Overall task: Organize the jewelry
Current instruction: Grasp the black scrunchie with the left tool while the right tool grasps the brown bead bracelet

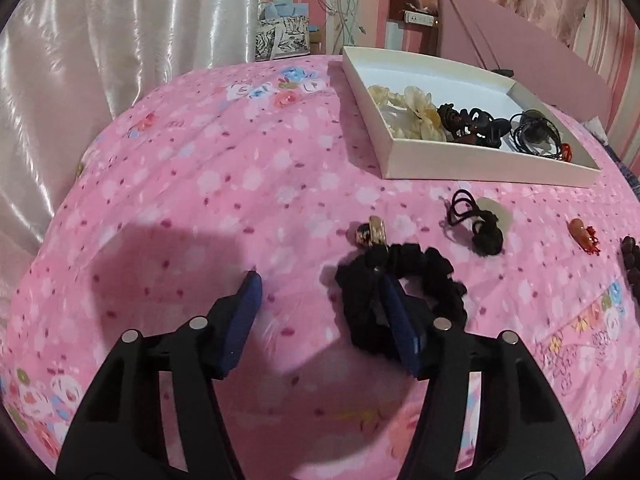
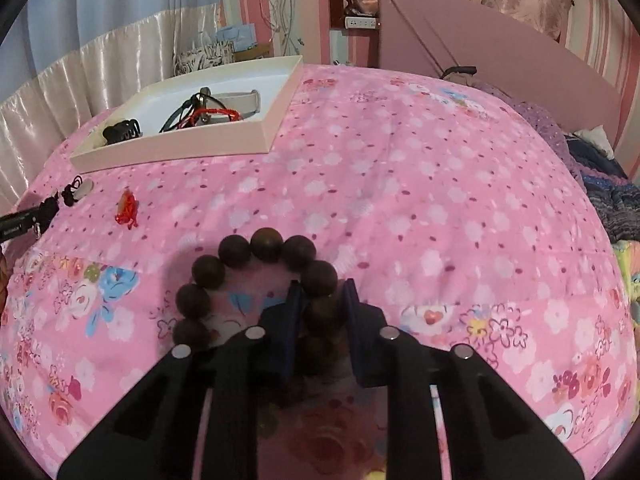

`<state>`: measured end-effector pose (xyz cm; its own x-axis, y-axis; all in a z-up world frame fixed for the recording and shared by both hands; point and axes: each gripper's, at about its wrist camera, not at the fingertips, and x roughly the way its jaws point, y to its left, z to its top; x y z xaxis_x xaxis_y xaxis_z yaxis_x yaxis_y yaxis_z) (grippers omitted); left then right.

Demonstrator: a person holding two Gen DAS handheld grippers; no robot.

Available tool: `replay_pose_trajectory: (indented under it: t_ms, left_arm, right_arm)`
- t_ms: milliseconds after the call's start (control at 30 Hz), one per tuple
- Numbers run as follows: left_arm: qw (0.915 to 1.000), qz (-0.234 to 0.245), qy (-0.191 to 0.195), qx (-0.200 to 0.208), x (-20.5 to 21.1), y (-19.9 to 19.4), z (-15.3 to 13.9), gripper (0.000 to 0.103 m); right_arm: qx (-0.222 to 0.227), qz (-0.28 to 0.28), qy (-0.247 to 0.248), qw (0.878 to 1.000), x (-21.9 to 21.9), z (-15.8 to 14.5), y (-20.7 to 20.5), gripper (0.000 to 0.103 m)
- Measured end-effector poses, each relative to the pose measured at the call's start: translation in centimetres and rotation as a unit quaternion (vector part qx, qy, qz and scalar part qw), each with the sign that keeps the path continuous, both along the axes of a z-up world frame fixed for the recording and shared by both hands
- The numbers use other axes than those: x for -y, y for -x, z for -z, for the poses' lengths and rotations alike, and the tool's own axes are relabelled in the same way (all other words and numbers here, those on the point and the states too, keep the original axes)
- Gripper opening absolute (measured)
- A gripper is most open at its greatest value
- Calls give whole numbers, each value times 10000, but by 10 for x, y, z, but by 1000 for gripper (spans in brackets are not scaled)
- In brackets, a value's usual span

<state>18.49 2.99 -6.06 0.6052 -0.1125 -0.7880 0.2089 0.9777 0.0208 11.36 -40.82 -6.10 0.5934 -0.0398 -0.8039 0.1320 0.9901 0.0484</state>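
A black scrunchie (image 1: 432, 280) lies on the pink floral bedspread. My left gripper (image 1: 320, 280) is open; its right finger (image 1: 400, 320) rests inside the scrunchie's ring, its left finger stands on bare cloth. A dark brown bead bracelet (image 2: 240, 256) lies in front of my right gripper (image 2: 322, 288), whose jaws are closed on the bracelet's right side. A white box (image 1: 472, 160) at the back holds cream flower pieces (image 1: 416, 112), dark hair clips (image 1: 476, 124) and cords. It also shows in the right wrist view (image 2: 180, 148).
On the bedspread lie a gold-and-black ring piece (image 1: 372, 232), a black hair tie with a knot (image 1: 480, 224), a small red-orange charm (image 1: 584, 234) and the bead bracelet's edge (image 1: 632, 256). Satin curtains hang on the left; a pink headboard (image 2: 500, 48) stands behind.
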Motion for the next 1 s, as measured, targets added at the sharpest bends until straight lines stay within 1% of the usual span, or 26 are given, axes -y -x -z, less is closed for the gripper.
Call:
replay_pose_trajectory:
  t_ms: [33,67,100,133,167,200,267,333,400,500,633,667,833,1000]
  left_arm:
    - [10000,41,-52,22,5,-1,0,52]
    - [9999,91,-89,43,7,-1,-1,41]
    - [9997,175,-145,80,12,0,-2,32]
    - [9993,278,-229,138,19,4,-2,18]
    - [9987,339,-319,189,22,7,-3,10]
    - [9985,356,-364,222,22,9,-4,9]
    - [9986,346,-298,256,20,11,-6,7]
    - [9990,327,-93,299,13,14,-11,7]
    - [9986,301,35,428,7,20,-20,7]
    - [9972,320,192,649,-2,33,-37,6]
    - [9938,384,306,995,0,42,-67,6]
    - [9923,411,333,1118,2,44,-77,6]
    - [9872,519,463,1435,21,38,-109,6]
    - [9839,631,529,1586,43,26,-124,6]
  right_arm:
    - [2,0,43,10000,-1,0,0,21]
    - [5,4,55,10000,-2,0,0,21]
    - [16,16,50,10000,-1,0,1,20]
    - [32,26,27,10000,-1,-1,1,20]
    - [45,23,17,10000,-2,-1,0,20]
    - [75,6,-25,10000,-1,-2,1,19]
    - [148,-8,-150,9998,0,-3,1,19]
    - [318,-20,-333,9989,2,-9,5,19]
    - [486,-35,-477,9977,3,-15,8,19]
    - [785,-75,-574,9952,0,-32,11,19]
    - [1252,-231,-651,9897,-9,-64,9,19]
    - [1310,-250,-640,9890,-11,-70,7,19]
    - [1638,-422,-634,9836,-25,-101,-11,19]
    - [1945,-580,-714,9766,-40,-127,-34,19]
